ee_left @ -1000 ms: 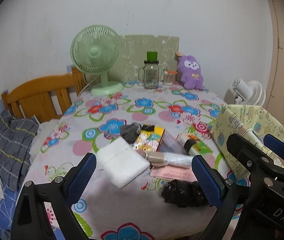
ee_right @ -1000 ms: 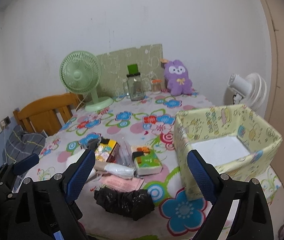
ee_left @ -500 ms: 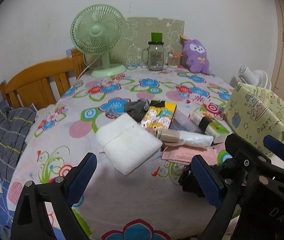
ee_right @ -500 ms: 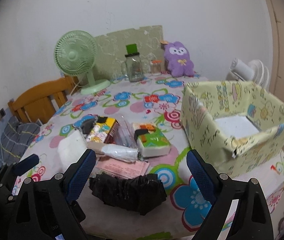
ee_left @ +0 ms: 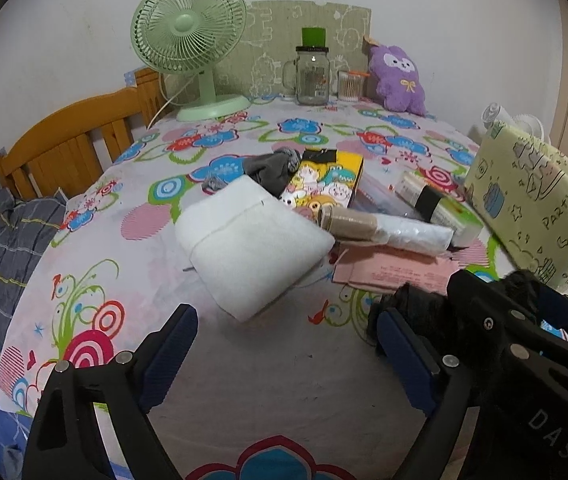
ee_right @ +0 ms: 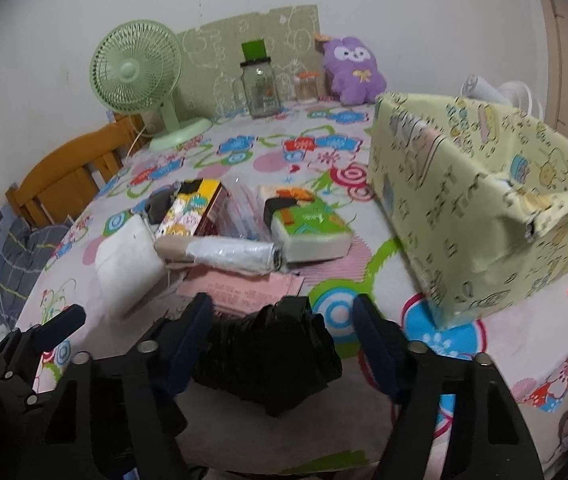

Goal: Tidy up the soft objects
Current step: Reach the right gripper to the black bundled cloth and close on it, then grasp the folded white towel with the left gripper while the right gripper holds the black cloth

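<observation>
A crumpled black plastic bag [ee_right: 268, 352] lies near the table's front edge, between the fingers of my right gripper [ee_right: 282, 336]. Its jaws are closing; the left pad meets the bag, while a gap shows at the right pad. My left gripper [ee_left: 284, 344] hovers low over bare cloth with nothing between its fingers, its jaws narrowing slightly. Just ahead of it lies a folded white towel [ee_left: 252, 240]. A grey sock [ee_left: 272, 168] sits behind the towel. The open yellow-green box [ee_right: 484, 208] stands on the right.
A tissue pack [ee_right: 308, 224], a plastic-wrapped roll [ee_right: 224, 254], pink papers [ee_right: 244, 288] and a cartoon packet [ee_left: 324, 184] crowd mid-table. A green fan [ee_left: 188, 36], glass jar [ee_left: 312, 76] and purple plush [ee_left: 398, 76] line the back wall. A wooden headboard [ee_left: 68, 148] stands at the left.
Both grippers have sunk toward the tablecloth and tilted further down. The right jaws have narrowed around the black bag. The left jaws are barely narrower.
</observation>
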Demonstrator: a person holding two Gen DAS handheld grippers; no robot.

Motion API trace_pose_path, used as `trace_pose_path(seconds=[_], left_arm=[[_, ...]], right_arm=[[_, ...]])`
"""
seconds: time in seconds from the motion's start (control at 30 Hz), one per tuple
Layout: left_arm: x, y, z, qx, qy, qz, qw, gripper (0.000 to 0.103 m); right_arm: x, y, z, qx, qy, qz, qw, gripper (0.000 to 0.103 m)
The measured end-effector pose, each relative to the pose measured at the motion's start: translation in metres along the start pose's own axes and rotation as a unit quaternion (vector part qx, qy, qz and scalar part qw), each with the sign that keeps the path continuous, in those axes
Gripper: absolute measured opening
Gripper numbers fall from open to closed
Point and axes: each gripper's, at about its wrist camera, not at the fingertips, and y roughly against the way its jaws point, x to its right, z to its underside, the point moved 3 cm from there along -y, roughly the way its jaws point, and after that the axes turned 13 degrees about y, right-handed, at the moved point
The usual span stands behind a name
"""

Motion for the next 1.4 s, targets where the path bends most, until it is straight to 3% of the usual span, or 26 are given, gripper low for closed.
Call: trace_pose_path(seconds=[0.17, 0.27, 0.6, 0.8, 1.4], left_arm=[[0.002, -0.003, 0.0, -0.003, -0.003, 0.003, 1.0, 0.091], [0.003, -0.003, -0.003, -0.002, -0.002, 0.005, 1.0, 0.091], [0.003, 0.007, -0.026, 0.027, 0.004, 0.006, 0.9996, 0.091], [0.002, 0.009, -0.044, 0.041, 0.013, 0.01, 0.999, 0.091], [-0.009, -0.026, -0.064, 0.025, 0.021, -0.002, 0.9995, 0.092]], right_arm=[[-0.006, -0.003, -0.001, -0.004, 0.011, -0.001, 1.0, 0.034], [-0.007, -0.002, -0.004, -0.001, 0.013, -0.003, 1.0, 0.026], [-0.013, 0.014, -0.026, 0.037, 0.021, -0.017, 0.999, 0.022], [-0.016, 0.019, -0.046, 0.065, 0.029, -0.002, 0.997, 0.022], [-0.02, -0.022, -0.078, 0.061, 0.026, 0.012, 0.998, 0.022]])
